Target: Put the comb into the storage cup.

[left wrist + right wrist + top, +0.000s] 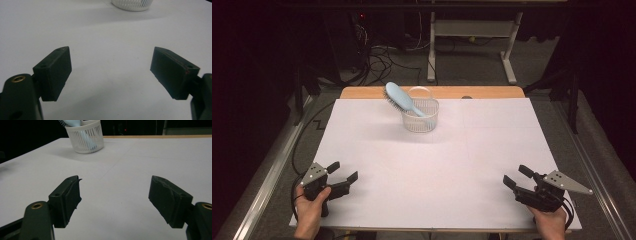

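Two hands sit at the near edge of the worktop (437,165), each wrapped around a tool's handle with the forearm coming in from six o'clock. At about seven o'clock in the high view, the left hand (309,205) holds the left tool (343,172) low over the white sheet, its jaws pointing toward one o'clock and its grey three-cornered plate facing up. Its jaws stand apart with only bare sheet between them, as the left gripper view (111,72) shows plainly. At about five o'clock, the right hand (552,220) holds the right tool (517,176) in a mirrored pose, jaws aimed toward eleven o'clock, plate on top, a cable trailing off its back. Those jaws are also spread wide and grip nothing; in the right gripper view (115,200) the pads look worn and chipped along their edges. Well apart from both tools, toward twelve o'clock near the far edge, stands a white slotted basket (424,122). A light blue hairbrush (399,97) rests in it, handle down inside the basket and bristled head leaning out over the rim toward ten o'clock.
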